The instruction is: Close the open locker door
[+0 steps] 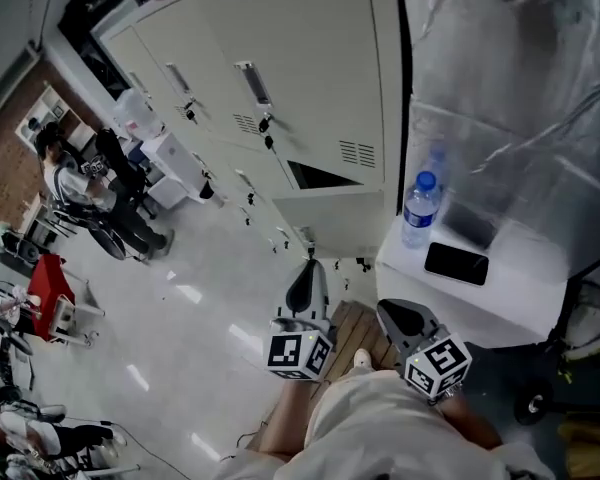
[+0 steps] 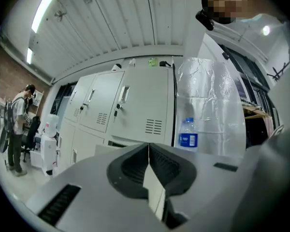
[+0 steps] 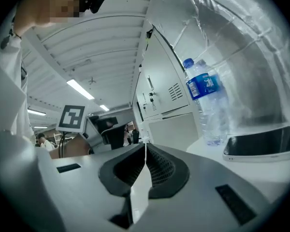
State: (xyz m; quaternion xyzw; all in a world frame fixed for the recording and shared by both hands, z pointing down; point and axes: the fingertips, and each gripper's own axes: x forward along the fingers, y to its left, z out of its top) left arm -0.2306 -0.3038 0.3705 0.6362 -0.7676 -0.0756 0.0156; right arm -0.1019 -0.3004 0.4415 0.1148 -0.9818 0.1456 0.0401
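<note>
The left gripper (image 1: 305, 273) and right gripper (image 1: 388, 310) are both closed and empty. One bottle (image 1: 419, 208) and one phone (image 1: 456, 263) sit at the cabinet's (image 1: 500, 313) left edge. One ajar locker door (image 1: 335, 213) stands beyond both jaws, untouched.

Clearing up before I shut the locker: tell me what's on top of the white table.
A water bottle and a black phone sit on the white table. Clear plastic sheeting covers its back, hiding anything there.
</note>
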